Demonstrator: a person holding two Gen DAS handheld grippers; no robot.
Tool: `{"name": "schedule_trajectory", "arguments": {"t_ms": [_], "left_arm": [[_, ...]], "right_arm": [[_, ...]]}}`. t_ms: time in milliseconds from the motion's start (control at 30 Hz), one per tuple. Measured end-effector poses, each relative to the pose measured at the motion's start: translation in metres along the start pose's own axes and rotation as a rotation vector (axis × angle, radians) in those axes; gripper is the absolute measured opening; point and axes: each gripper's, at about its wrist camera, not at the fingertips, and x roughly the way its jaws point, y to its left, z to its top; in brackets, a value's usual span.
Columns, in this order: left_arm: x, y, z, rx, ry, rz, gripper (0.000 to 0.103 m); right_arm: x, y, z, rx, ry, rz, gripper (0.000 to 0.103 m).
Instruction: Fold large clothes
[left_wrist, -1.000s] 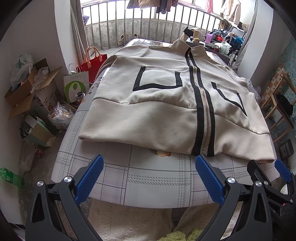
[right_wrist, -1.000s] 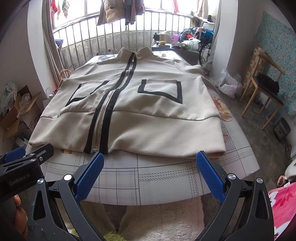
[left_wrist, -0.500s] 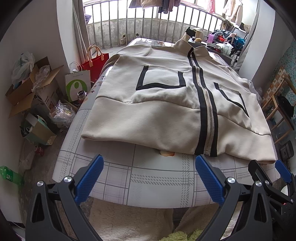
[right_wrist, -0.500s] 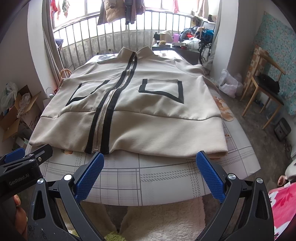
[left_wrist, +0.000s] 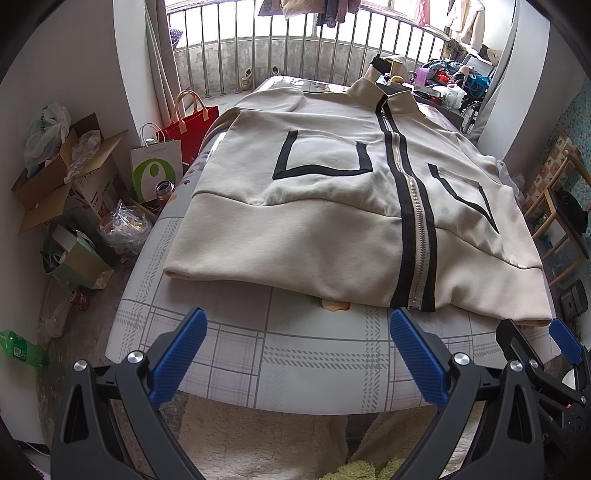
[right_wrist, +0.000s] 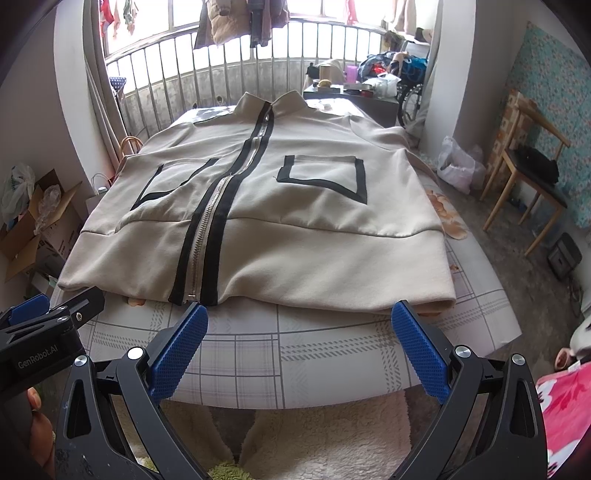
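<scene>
Beige jacket (left_wrist: 332, 229) lying flat, zipped, on the bed (left_wrist: 295, 369), hem nearest. Left hand-held gripper (left_wrist: 295, 354) spread wide, empty, short of the hem; right hand-held gripper (right_wrist: 297, 343) likewise wide, holding nothing.

A bed (left_wrist: 306, 354) fills the middle of the room, covered by a pale sheet (right_wrist: 332, 354) printed with grey checks and a few peach-coloured flowers. A big beige jacket (left_wrist: 332, 229) lies flat on it, front up, zipped, collar toward the railing and hem toward the near edge. The jacket covers most of the bed, leaving a bare strip of sheet along the near edge. A fluffy cream blanket (right_wrist: 325, 435) hangs below that edge.
</scene>
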Motion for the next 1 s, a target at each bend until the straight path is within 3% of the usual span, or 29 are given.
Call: {"name": "schedule_trajectory", "arguments": {"t_ms": [1000], "left_arm": [[0.0003,0.0027,0.0001,0.001,-0.002,0.004,0.097]], "right_arm": [[-0.0002,0.0007,-0.0002,0.0,0.002,0.001,0.095]]}}
